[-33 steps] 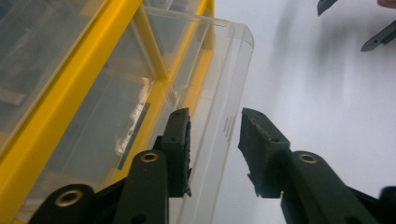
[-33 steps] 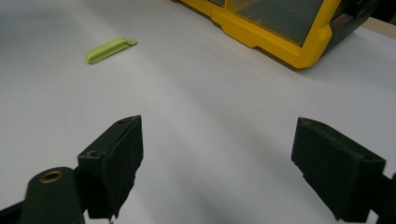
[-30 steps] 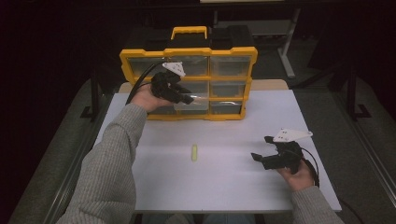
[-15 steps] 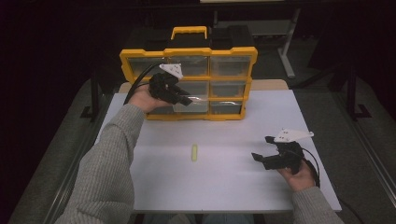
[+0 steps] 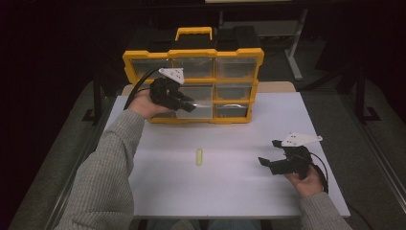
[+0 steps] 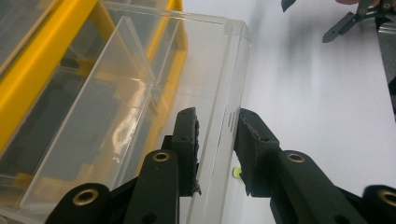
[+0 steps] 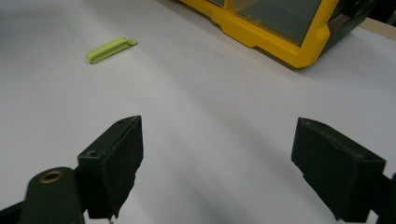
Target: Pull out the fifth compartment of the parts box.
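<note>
Both grippers black, two-jaw, hand-held. Left gripper (image 5: 190, 106): pale grey three-cornered plate on top, black cable looping off the back. Right gripper (image 5: 268, 162): same grey plate, black cable curling behind the hand. Jaws are flat black bars with brass-coloured rivets at the pivots (ringed, shiny); the left's pads (image 6: 189, 140) look rough-faced, edges worn. Sleeves grey ribbed knit, cuffs snug at both wrists.

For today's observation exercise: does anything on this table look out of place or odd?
One clear drawer sticks out of the yellow organizer, its front wall between the left gripper's jaws. A small green clip lies alone on the table.
</note>
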Demonstrator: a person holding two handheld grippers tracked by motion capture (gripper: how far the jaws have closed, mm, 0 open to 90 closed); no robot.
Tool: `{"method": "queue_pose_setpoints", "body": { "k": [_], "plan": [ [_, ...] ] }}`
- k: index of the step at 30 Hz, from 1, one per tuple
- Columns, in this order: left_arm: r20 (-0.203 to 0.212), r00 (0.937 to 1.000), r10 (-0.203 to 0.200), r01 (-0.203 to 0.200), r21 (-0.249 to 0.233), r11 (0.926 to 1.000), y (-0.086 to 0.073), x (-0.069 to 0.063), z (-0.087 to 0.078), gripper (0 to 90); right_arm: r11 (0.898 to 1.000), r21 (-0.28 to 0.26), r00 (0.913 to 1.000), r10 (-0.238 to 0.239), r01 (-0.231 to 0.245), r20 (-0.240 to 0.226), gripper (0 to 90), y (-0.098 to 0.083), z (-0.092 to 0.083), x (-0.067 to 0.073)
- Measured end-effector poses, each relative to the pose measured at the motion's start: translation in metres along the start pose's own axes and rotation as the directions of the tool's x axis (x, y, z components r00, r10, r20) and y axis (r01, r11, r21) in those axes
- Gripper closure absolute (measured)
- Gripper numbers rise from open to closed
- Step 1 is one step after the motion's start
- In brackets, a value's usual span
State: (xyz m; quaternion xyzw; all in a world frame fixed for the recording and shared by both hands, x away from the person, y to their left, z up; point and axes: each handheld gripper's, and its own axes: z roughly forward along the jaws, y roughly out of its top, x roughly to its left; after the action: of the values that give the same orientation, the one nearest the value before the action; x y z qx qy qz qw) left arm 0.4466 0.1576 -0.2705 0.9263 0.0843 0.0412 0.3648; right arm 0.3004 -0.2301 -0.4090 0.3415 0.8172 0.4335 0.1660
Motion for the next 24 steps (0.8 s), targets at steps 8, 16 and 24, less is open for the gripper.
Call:
{"method": "queue_pose_setpoints", "body": {
  "k": [8,16,24],
  "plan": [
    [0.002,1.0000,-0.002,0.002,-0.019,0.9998,-0.0041,-0.0041,-0.0019,69.8,1.000,-0.001,1.0000,0.001,-0.001,-0.002,15.6,0.0000,0.0000,0.0004],
    [0.012,0.9999,-0.001,0.001,-0.021,0.9998,-0.0071,-0.0057,-0.0013,69.9,1.000,0.003,1.0000,0.001,-0.001,0.001,15.6,0.0001,0.0009,0.0009],
    [0.026,0.9997,0.002,-0.002,-0.019,0.9998,-0.0064,-0.0081,-0.0016,70.5,1.000,0.008,1.0000,0.000,0.000,-0.001,15.6,0.0002,0.0014,0.0010]
  ]
}}
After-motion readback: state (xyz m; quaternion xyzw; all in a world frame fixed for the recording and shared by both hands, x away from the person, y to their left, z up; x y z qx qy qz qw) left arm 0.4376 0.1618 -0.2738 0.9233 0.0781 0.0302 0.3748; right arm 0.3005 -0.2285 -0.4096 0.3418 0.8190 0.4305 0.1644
